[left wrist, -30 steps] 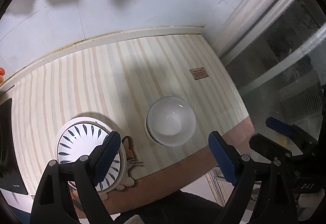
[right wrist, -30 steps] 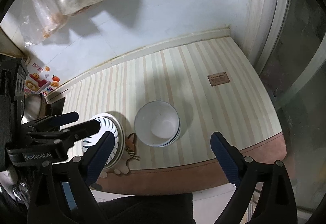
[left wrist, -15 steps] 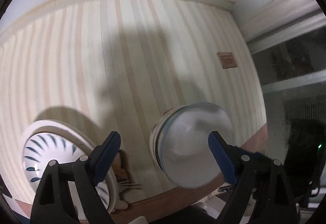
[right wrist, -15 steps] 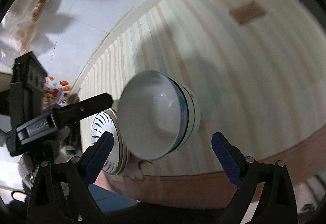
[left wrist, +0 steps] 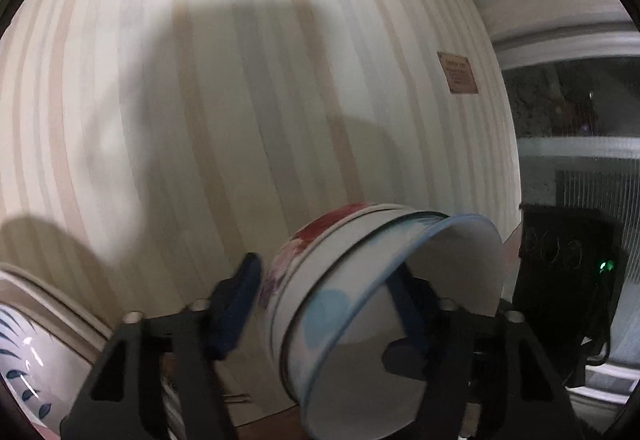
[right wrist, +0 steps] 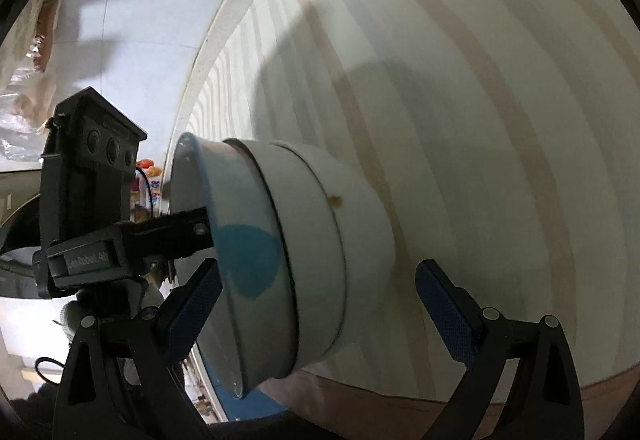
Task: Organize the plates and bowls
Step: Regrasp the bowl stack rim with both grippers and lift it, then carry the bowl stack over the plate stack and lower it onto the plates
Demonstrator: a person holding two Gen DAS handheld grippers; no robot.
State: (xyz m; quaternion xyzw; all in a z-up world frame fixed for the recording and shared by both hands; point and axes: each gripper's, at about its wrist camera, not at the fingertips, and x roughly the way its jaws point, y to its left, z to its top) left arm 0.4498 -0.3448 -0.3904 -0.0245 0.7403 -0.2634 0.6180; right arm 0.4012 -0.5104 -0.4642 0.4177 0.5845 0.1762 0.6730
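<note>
A stack of nested white bowls (left wrist: 352,300), the top one with a blue rim and blue spots, sits near the front edge of the striped counter. My left gripper (left wrist: 324,304) has one finger outside the stack and the other inside the top bowl, closing on its wall. In the right wrist view the bowl stack (right wrist: 288,260) lies between the pads of my open right gripper (right wrist: 316,300), neither pad touching. The left gripper's finger (right wrist: 172,228) reaches into the top bowl there. A white plate with blue leaf marks (left wrist: 28,368) lies at the lower left.
The striped counter (left wrist: 240,100) runs back to a white tiled wall (right wrist: 132,20). A brown label (left wrist: 458,72) is stuck to the counter at the right. A dark glass door (left wrist: 572,112) stands at the right. Plastic bags (right wrist: 24,40) hang at the left.
Both grippers have dropped down close to the bowl stack. The left gripper's fingers have narrowed around the top bowl's wall. The right gripper has come alongside, still wide open.
</note>
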